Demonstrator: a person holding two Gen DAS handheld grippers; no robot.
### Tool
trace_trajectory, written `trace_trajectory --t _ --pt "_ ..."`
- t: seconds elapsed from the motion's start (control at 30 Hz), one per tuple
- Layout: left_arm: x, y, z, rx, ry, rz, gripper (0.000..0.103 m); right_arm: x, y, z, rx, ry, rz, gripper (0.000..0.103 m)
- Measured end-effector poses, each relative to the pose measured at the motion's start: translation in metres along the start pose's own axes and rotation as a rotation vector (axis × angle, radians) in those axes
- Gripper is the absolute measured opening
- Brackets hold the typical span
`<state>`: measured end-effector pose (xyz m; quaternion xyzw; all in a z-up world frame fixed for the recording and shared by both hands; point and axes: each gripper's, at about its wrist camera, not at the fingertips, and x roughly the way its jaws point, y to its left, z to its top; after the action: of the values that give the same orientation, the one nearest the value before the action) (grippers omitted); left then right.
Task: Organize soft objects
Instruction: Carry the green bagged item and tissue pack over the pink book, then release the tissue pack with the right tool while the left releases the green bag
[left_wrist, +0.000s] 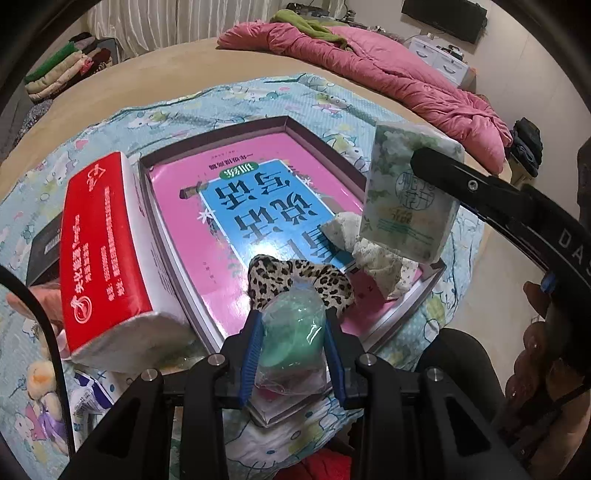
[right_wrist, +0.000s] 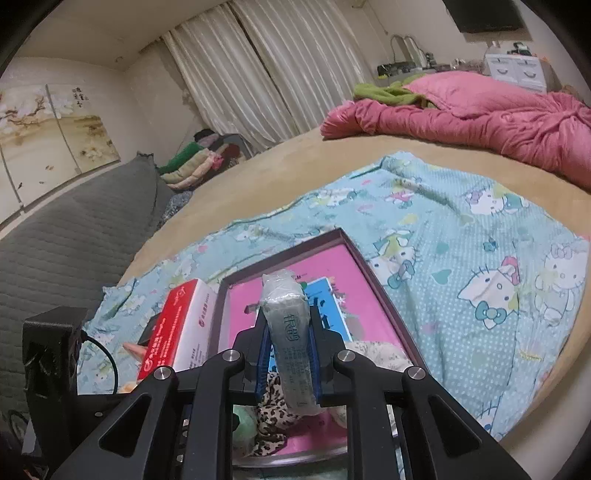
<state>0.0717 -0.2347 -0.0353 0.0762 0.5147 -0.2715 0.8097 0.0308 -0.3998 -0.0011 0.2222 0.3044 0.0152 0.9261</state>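
In the left wrist view, my left gripper (left_wrist: 291, 325) is shut on a green round pad in a clear plastic bag (left_wrist: 291, 328), above the near edge of a shallow dark-rimmed box (left_wrist: 221, 133). A pink and blue book (left_wrist: 236, 206) lies in the box with a leopard-print scrunchie (left_wrist: 295, 280) and a crumpled white-green cloth (left_wrist: 373, 254). My right gripper (right_wrist: 288, 317) is shut on a pale green tissue pack (right_wrist: 291, 343), which hangs over the box's right side (left_wrist: 406, 195). A red tissue pack (left_wrist: 107, 254) leans against the box's left wall.
The box rests on a light blue cartoon-cat sheet (right_wrist: 461, 240) spread over a tan bed. A pink quilt (left_wrist: 369, 66) lies at the far side, and folded clothes (left_wrist: 66, 70) are stacked far left. A black case (left_wrist: 44, 251) and a small plush toy (left_wrist: 40, 376) sit left of the red pack.
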Motion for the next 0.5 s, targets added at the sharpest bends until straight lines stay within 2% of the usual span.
trace_trajectory --t 0.37,0.5 --pt "0.004 0.007 -0.002 -0.019 0.008 -0.005 0.033 0.014 0.001 -0.006 -0.009 0.073 0.027 0.018" --pt "0.006 0.01 -0.002 -0.031 0.01 -0.008 0.033 0.024 -0.003 -0.011 0.011 0.127 0.044 0.019"
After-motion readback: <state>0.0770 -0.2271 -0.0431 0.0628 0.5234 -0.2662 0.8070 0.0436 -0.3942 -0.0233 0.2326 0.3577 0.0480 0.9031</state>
